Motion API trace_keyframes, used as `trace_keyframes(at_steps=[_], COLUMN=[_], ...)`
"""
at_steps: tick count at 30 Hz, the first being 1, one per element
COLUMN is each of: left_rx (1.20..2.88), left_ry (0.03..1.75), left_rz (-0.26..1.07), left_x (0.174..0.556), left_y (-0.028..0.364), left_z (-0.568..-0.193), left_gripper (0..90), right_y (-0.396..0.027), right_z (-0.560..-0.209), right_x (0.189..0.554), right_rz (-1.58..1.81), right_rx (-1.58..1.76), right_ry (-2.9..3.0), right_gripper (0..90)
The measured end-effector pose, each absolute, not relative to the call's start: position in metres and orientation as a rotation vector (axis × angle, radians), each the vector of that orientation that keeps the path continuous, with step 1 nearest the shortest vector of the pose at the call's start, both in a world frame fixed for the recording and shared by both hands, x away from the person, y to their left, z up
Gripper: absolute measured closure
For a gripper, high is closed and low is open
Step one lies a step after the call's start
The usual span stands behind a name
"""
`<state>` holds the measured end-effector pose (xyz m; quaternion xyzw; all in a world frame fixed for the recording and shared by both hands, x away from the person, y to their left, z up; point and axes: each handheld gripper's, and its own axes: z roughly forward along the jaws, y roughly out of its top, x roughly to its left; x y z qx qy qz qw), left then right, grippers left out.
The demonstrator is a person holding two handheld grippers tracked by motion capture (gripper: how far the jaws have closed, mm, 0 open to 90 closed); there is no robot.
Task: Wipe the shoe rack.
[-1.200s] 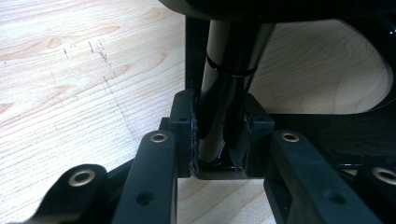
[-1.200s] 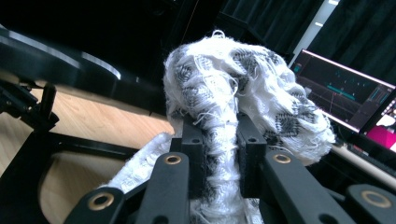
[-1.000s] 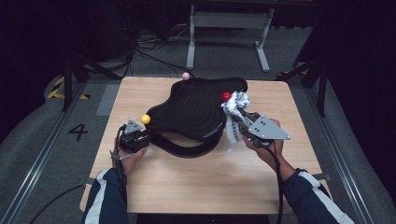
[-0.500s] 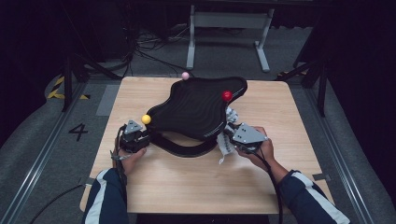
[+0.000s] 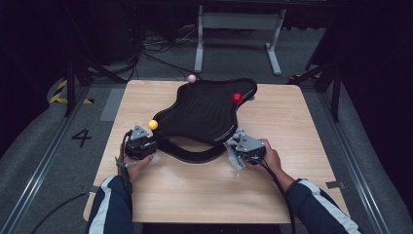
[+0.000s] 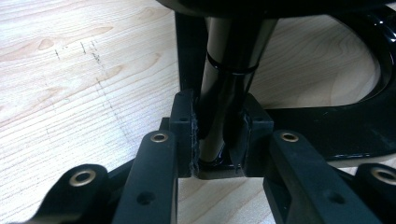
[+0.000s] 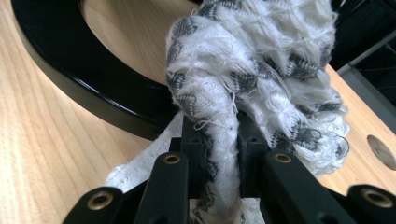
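A black wavy-topped stand (image 5: 204,114) sits on the wooden table (image 5: 302,126), with a curved black base ring (image 5: 195,155) at its near side. Yellow (image 5: 153,125), red (image 5: 236,97) and pink (image 5: 192,78) balls sit at its corners. My left gripper (image 5: 141,141) is at the stand's near left corner; in the left gripper view my left gripper (image 6: 217,135) is shut on a glossy black post (image 6: 229,70) under the top. My right gripper (image 5: 238,146) is low at the stand's near right edge, shut on a bunched white and grey cloth (image 7: 261,60) beside the base ring (image 7: 84,79).
A grey metal frame (image 5: 238,22) and cables lie on the dark floor beyond the table. Bare wood lies in front of the stand toward the near edge. A round hole (image 7: 380,151) in the tabletop appears in the right gripper view.
My right gripper has come down with the cloth from beside the red ball to the table at the stand's near right edge. The left gripper has stayed put.
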<state>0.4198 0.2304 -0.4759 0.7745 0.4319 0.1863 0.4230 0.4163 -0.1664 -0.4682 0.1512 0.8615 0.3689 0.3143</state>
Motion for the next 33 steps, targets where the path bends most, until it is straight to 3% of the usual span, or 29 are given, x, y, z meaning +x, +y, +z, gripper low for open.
trace_keyframes(at_steps=[4,16,25,33], left_rx=[1.94,1.94,1.94,1.943], left_ry=[1.081,1.083,1.08,1.079], left_rz=[0.468,0.467,0.468,0.467], left_x=[0.42,0.42,0.42,0.42], left_y=[0.231,0.231,0.231,0.231], left_z=[-0.476,-0.476,-0.476,-0.476], left_gripper=[72.4,72.3,72.4,72.3], right_y=[-0.17,-0.203,-0.217,-0.229], right_z=[-0.458,-0.382,-0.355,-0.34], right_x=[0.413,0.404,0.4,0.418], right_rz=[1.013,1.263,1.3,1.263], right_rx=[0.396,0.501,0.526,0.62], right_ry=[2.216,1.911,1.783,1.738], right_gripper=[77.6,78.2,78.3,78.5])
